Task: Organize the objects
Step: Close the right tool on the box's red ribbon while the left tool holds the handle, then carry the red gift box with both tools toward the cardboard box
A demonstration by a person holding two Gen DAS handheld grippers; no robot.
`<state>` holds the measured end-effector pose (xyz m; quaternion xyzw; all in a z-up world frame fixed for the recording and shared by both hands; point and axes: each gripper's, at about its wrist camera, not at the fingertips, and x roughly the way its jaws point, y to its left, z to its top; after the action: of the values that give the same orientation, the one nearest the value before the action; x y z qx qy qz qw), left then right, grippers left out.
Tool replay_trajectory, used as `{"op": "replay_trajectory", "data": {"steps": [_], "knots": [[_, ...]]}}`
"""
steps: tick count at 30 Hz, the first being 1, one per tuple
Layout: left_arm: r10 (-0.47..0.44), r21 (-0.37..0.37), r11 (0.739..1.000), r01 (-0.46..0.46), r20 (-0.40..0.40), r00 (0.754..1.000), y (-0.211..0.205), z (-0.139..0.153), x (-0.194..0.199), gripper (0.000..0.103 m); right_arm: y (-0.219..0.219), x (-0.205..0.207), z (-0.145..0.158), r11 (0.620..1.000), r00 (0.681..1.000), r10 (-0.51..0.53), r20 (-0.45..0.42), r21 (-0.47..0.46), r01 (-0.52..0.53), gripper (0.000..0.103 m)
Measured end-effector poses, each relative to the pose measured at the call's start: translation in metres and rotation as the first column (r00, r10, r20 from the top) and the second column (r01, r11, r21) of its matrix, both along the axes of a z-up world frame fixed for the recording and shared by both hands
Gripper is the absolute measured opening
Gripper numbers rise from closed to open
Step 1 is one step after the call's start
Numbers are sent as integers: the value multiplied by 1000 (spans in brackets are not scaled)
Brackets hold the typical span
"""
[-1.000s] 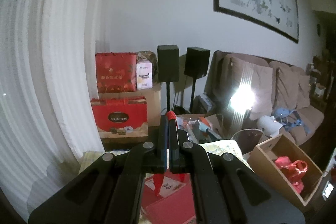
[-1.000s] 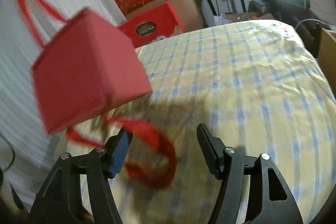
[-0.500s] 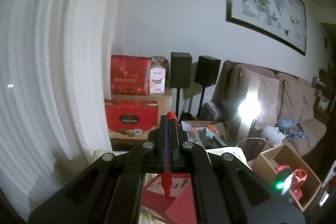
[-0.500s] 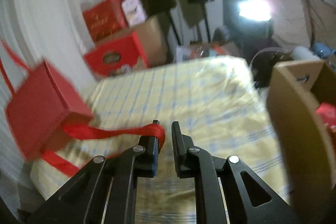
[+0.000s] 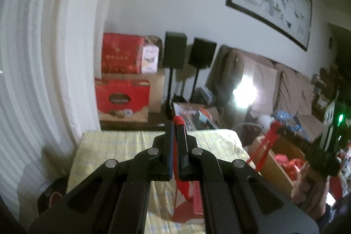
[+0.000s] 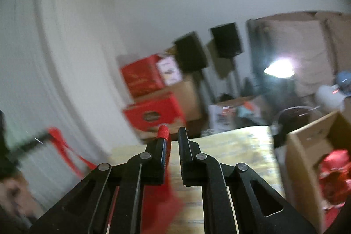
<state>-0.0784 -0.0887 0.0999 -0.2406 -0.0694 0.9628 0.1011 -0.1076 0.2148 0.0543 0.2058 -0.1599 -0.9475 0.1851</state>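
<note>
Left tongs [image 5: 174, 124] pinch one red ribbon handle [image 5: 179, 120] of the red paper gift bag [image 5: 186, 201] above the yellow checked worktop [image 5: 122, 144]. Right tongs [image 6: 173, 135], just closed, clamp its other handle [image 6: 163, 132]. Only the right view shows the open brown cardboard box [image 6: 307, 142] clearly, right of the worktop.

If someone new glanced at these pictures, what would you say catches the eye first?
Probably the red ribbon pinched in the left gripper, with a red bag hanging below it over the yellow checked table. The right gripper pinches another red ribbon. After that, the bright lamp glaring by the sofa.
</note>
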Motion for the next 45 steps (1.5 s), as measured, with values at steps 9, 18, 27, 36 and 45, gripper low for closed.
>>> {"op": "replay_trajectory", "data": {"steps": [9, 18, 27, 36, 45], "knots": [[-63, 46, 997, 62, 7, 998, 14, -12, 10, 2, -50, 12, 5, 992, 992, 128, -3, 18, -128, 7], [-26, 62, 998, 29, -49, 998, 8, 14, 23, 2, -35, 31, 12, 956, 963, 270, -15, -112, -270, 4], [-1, 53, 999, 3, -32, 999, -8, 32, 42, 1, -8, 71, 17, 930, 935, 355, -21, -94, -356, 4], [-27, 63, 998, 31, -53, 998, 10, 51, 63, 1, 46, 141, 27, 953, 951, 287, -115, -66, -295, 3], [-88, 20, 996, 89, -67, 994, 62, 70, 66, 1, 86, 150, 24, 970, 967, 223, -122, -75, -233, 2]]}}
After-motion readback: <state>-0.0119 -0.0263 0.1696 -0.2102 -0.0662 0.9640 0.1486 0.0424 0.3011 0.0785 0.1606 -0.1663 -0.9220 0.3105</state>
